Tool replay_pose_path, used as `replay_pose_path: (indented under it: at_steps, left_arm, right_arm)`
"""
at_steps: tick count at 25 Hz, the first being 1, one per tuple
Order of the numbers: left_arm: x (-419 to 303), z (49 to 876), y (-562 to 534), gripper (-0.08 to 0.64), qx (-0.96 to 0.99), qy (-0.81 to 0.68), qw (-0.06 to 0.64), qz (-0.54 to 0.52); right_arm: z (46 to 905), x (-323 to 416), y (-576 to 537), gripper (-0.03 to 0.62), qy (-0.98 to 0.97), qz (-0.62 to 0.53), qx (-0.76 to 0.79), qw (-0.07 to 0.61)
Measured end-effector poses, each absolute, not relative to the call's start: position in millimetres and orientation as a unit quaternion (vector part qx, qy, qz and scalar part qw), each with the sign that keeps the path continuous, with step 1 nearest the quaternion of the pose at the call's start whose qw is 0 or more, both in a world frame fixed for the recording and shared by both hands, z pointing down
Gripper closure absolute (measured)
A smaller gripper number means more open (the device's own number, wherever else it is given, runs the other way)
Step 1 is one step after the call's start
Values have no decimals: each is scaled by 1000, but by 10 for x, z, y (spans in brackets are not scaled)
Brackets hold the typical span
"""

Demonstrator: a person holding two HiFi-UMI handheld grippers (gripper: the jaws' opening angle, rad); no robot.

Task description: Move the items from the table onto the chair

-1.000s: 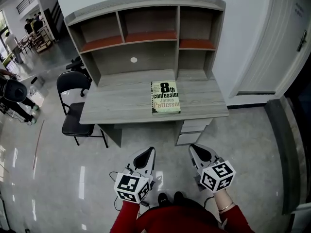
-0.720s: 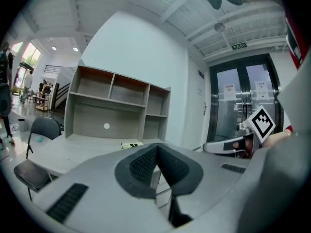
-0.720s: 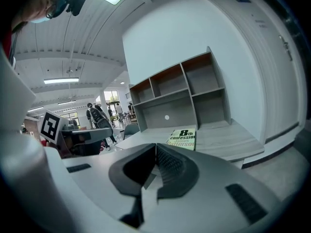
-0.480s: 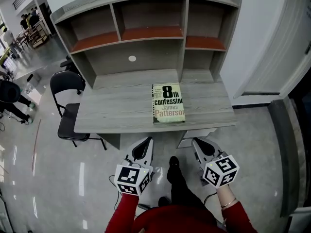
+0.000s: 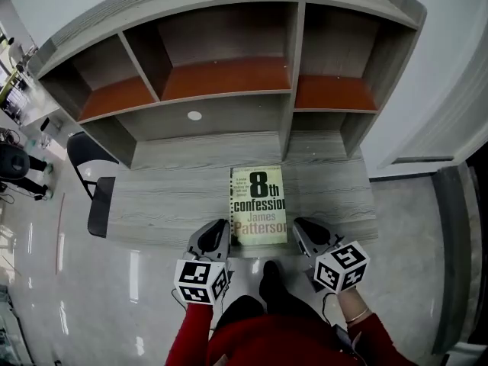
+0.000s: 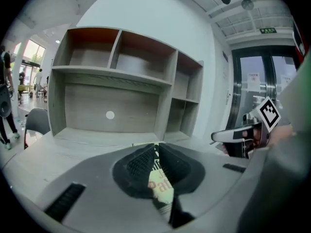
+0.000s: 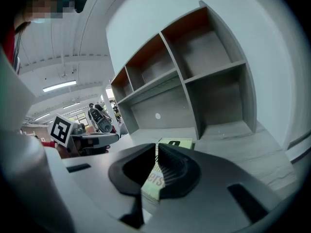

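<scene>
- Book (image 5: 259, 206) lies on the bench (image 5: 168, 204); chair (image 5: 95, 204) stands to its left.
- Likely reaching: right hand-held gripper (image 5: 303, 227) closed, empty; left hand-held gripper (image 5: 216, 229) near-closed, jaws just parting, nothing between.
- Next needs wider jaws on the book's edge.

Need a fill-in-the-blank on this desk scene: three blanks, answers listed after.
The only item lying on the desk is a ___. In the head view, the chair stands at the desk's ___ end. The shelf unit on the desk has ___ compartments in its top row.
Missing words: book; left; three.
</scene>
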State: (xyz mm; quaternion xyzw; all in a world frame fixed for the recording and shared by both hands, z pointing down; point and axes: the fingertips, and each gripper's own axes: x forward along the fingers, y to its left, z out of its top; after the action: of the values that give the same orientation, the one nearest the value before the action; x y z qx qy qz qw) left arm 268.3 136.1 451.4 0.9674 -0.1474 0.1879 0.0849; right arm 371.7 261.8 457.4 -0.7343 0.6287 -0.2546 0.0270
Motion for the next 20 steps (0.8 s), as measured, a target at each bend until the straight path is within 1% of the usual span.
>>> replay_pose_path:
  at_steps: [4, 5, 7, 8, 9, 10, 14, 17, 20]
  left_arm:
    - [2854, 4722, 1235, 512, 958, -148, 103, 223]
    - [2884, 4786, 1205, 499, 954, -145, 109, 237]
    - [2939, 4942, 1155, 436, 944, -132, 130, 273]
    - [2963, 5035, 1134, 400, 937, -122, 148, 292]
    - [2980, 5134, 1113, 365, 928, -113, 172, 309]
    - [2989, 5231, 1091, 351, 919, -105, 197, 324]
    - [3014, 5542, 1036, 327, 885, -75, 279, 365]
    - [3010, 5732, 1018, 321, 869, -66, 296, 390]
    - [3004, 5888, 1059, 321, 856, -53, 308, 412]
  right_arm:
    - [4775, 3851, 2494, 578, 629, -292, -720, 21]
    - [4819, 3874, 2465, 578, 628, -302, -716, 21]
    - [4911, 3916, 2414, 575, 625, -330, -707, 21]
    - [4963, 3933, 2395, 551, 623, -348, -700, 20]
    - [5018, 3942, 2378, 472, 623, -366, -691, 19]
    - [5071, 3944, 2359, 397, 624, -384, -680, 21]
    - [5296, 3919, 2247, 283, 625, -449, -638, 31]
    - [5525, 3877, 2185, 244, 614, -483, -624, 5]
    - [5727, 3792, 2154, 233, 607, -512, -608, -12]
